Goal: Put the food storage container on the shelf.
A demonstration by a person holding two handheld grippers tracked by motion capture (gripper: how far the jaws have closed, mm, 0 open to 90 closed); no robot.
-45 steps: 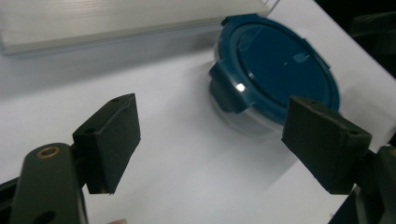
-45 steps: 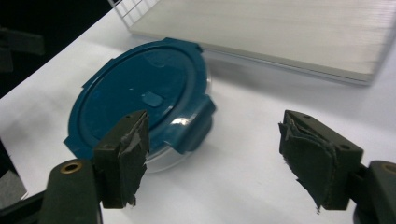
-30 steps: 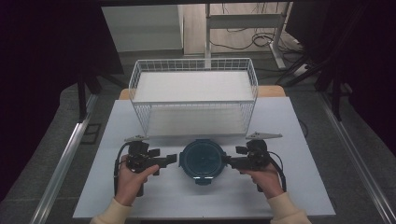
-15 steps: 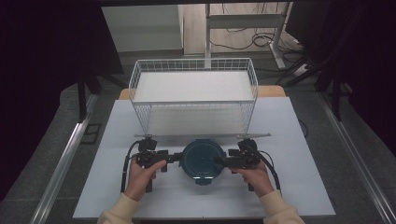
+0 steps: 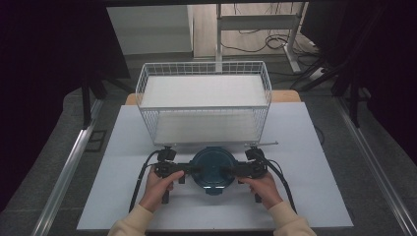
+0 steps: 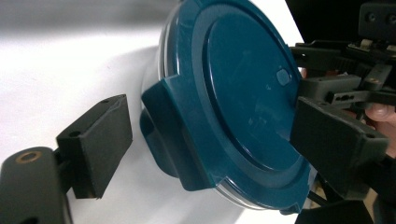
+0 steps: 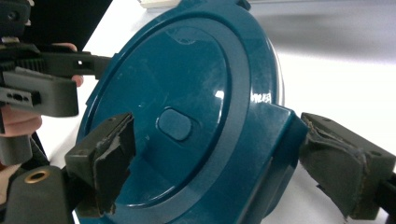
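Teal plastic sits nearest me: a round container with a snap-on lid [image 5: 213, 168], resting on the white tabletop [image 5: 314, 196] between my two hands, just in front of the wire basket. Its lid is on, so I cannot tell what is inside. The lid faces straight up; the container is round and has no real long axis, but its two clip tabs stick out sideways, one toward each claw.

My left claw [image 5: 189, 168] comes in from the left, level with the tabletop. Its jaws have just been closing a little, with the left tab between them. In the left gripper view one pad [image 6: 95, 144] stands apart from the tab, so that claw is open and grips nothing. My right claw [image 5: 231, 170] mirrors it from the right, spread to its widest around the other tab. In the right gripper view one pad [image 7: 105, 158] lies over the lid's face and the other is just off the tab's edge; I see no squeeze.

Compared with a second ago, both hands have come down and inward, from beside the container to straddling its tabs. The container itself has not shifted.

Farther back, the white wire basket [image 5: 147, 96] holds only a flat white liner.
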